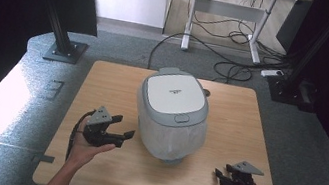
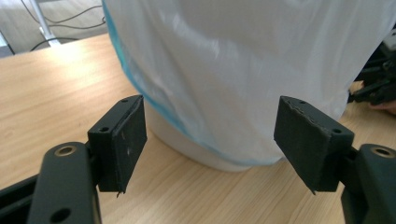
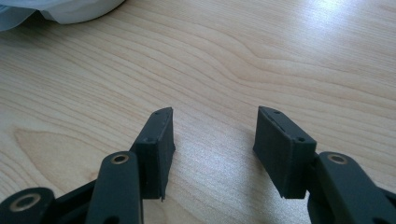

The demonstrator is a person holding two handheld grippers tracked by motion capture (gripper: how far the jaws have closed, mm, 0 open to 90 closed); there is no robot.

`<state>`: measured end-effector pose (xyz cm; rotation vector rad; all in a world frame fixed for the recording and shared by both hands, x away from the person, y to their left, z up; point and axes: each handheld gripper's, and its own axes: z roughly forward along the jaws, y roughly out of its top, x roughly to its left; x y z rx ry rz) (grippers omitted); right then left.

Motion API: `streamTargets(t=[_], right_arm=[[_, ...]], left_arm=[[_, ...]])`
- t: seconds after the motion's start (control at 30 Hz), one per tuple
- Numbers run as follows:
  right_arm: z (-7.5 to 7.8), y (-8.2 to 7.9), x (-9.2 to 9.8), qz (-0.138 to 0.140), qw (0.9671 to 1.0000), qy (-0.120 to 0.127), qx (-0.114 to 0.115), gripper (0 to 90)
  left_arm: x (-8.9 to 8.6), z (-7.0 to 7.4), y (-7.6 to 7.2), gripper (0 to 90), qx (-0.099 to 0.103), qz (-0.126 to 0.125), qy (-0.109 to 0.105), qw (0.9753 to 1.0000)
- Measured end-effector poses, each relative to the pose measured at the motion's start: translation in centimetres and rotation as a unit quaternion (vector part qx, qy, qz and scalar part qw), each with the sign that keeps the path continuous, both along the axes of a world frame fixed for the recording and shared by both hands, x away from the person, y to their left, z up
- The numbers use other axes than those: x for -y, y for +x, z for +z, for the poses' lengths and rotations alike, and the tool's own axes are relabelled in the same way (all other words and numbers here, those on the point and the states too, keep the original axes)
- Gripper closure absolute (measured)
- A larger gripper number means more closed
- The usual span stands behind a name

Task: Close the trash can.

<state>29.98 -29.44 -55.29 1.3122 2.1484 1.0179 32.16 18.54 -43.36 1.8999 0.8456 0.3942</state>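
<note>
The small print on the bin lid (image 1: pixel 174 92) is too blurred to read.

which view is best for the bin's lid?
High view: the bin sits mid-table, its white lid seen whole from above, shut. The left gripper view catches the bin's bag-covered lower wall and base, not the lid. The right gripper view catches a bit of bag and base at its top left corner.

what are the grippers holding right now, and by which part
Nothing. The left gripper is open, aimed at the bin's white bag without touching it. The right gripper is open over bare table.
</note>
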Motion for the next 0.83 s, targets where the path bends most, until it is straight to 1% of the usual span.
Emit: streamTargets(t=[0.17, 0.37, 0.7, 0.83], right_arm=[[0.00, 0.01, 0.00, 0.000, 1.0000, 0.000, 0.000, 46.7], [0.00, 0.02, 0.02, -0.001, 1.0000, 0.001, 0.000, 46.7], [0.00, 0.06, 0.07, -0.001, 1.0000, 0.001, 0.000, 46.2], [0.00, 0.15, 0.17, -0.001, 1.0000, 0.006, -0.002, 46.0]], left_arm=[[-0.13, -0.47, 0.03, 25.7, -0.004, 0.003, 0.003, 1.0000], [0.05, -0.56, 0.14, 25.7, -0.005, -0.001, 0.004, 1.0000], [0.12, -0.79, 0.35, 25.6, -0.010, 0.001, 0.005, 0.9999], [0.08, -0.95, 0.43, 25.5, -0.012, 0.002, 0.004, 0.9999]])
